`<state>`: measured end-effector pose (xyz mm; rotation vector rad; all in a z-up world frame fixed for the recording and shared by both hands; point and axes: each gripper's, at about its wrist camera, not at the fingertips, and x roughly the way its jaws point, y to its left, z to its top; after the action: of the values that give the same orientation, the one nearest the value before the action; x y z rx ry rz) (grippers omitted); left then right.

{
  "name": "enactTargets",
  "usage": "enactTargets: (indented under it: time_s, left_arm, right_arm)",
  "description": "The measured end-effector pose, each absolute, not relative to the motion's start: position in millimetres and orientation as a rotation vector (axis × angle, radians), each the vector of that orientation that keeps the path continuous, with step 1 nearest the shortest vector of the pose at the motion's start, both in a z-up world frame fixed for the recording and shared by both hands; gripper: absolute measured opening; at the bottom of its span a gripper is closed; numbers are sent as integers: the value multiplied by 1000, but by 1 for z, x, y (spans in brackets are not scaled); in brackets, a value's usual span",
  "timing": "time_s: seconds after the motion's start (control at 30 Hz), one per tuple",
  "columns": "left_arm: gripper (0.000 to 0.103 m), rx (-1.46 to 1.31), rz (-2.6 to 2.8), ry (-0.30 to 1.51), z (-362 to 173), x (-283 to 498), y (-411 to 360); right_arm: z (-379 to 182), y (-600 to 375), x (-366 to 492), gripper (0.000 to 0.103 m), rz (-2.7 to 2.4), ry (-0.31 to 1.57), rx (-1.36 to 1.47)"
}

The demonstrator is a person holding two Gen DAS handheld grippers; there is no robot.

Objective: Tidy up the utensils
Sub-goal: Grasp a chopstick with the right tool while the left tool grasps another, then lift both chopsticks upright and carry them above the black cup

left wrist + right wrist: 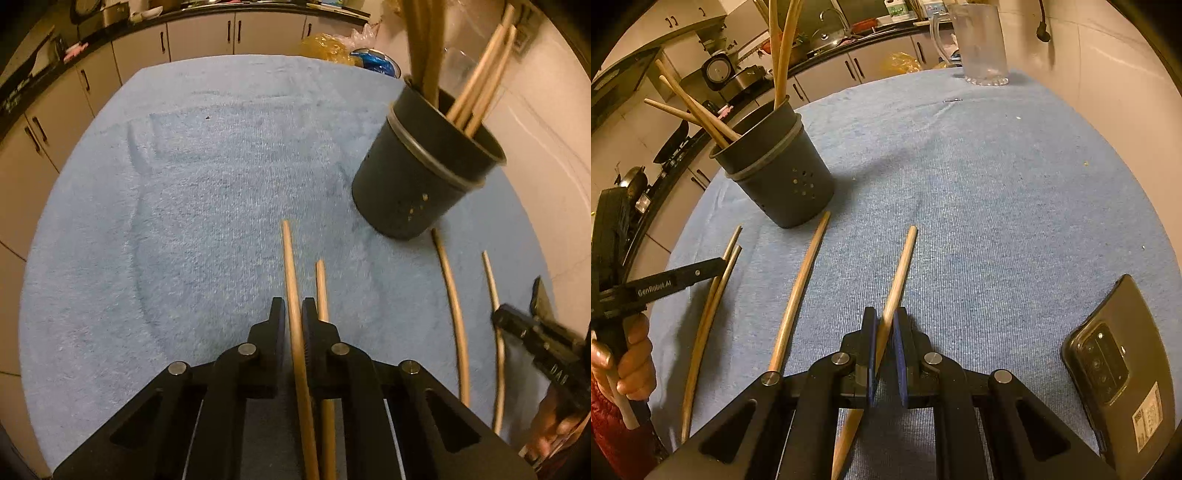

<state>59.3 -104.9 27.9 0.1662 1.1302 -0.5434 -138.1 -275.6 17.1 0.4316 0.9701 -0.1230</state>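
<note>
Blue towel (184,184) covers the table. Dark perforated utensil holder (783,170) stands on it, several chopsticks leaning inside. Black phone (1115,369) lies face down at the right edge, clear pitcher (979,44) at the far edge. Left gripper (293,314) clenched on one chopstick (290,266), a second chopstick (320,288) just beside it on the towel. Right gripper (885,321) clenched on a chopstick (903,266); one loose chopstick (801,284) lies flat between the two grippers
</note>
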Motion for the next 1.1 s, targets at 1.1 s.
enactTargets:
  time_s: [1.1]
  left_arm:
    - [6,-135,-539,685,156,-36,-23]
  right_arm:
    - [110,-247,-183,7,-53,518,406]
